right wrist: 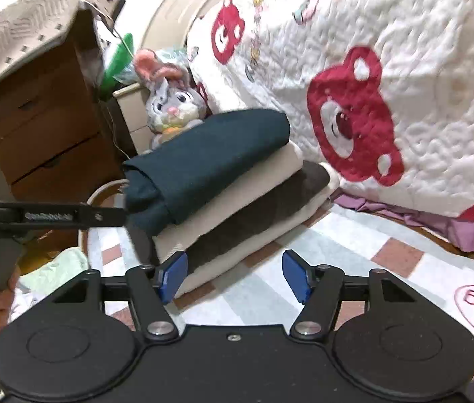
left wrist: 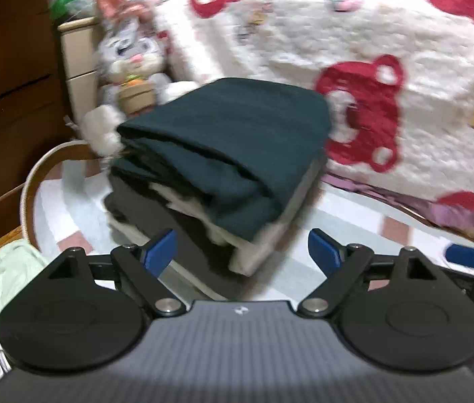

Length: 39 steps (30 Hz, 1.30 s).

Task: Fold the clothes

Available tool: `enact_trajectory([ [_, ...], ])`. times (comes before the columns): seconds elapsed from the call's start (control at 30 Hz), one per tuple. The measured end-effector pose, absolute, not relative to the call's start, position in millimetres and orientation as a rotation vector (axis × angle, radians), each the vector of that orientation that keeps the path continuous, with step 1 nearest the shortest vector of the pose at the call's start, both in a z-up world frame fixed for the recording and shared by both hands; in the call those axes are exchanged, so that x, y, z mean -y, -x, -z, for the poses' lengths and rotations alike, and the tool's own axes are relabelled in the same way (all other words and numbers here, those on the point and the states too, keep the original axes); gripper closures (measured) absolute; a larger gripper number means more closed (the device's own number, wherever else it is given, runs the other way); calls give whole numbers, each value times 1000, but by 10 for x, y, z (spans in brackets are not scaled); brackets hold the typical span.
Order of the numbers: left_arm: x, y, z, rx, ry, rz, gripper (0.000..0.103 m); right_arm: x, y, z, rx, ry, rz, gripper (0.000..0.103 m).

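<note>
Judging by the stack, you have most of the folding done: the dark teal folded garment (right wrist: 203, 164) lies on top of a neat pile of cream and grey folded clothes (right wrist: 250, 221) on the checked mat (right wrist: 354, 262), just beside the white bear-print quilt (right wrist: 405, 67). Your left tool (left wrist: 242, 252) and right tool (right wrist: 233, 277) both stand apart, gripping nothing. Near the pile, a crumpled pale green garment (right wrist: 57, 270) looks unfolded.
</note>
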<state>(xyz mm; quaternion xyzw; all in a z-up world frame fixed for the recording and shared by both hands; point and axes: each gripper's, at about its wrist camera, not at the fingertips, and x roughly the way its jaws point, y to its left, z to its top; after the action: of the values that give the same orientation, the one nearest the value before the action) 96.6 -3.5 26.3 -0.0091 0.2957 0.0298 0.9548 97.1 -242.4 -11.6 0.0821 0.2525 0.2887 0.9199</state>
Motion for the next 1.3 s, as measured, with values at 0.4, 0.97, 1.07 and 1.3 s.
enact_trajectory([
  [0.4, 617, -351, -260, -686, 44, 57, 16, 2795, -213, -193, -480, -179, -573, 22],
  [0.97, 1095, 392, -112, -810, 22, -82, 8, 3325, 702, -138, -505, -301, -473, 15],
  [1.07, 1201, 471, -133, -809, 0, -70, 8, 3395, 800, -106, -505, -295, -460, 15],
  [1.3, 1417, 530, -219, -763, -60, -63, 8, 3465, 913, -79, -496, -275, -429, 14],
])
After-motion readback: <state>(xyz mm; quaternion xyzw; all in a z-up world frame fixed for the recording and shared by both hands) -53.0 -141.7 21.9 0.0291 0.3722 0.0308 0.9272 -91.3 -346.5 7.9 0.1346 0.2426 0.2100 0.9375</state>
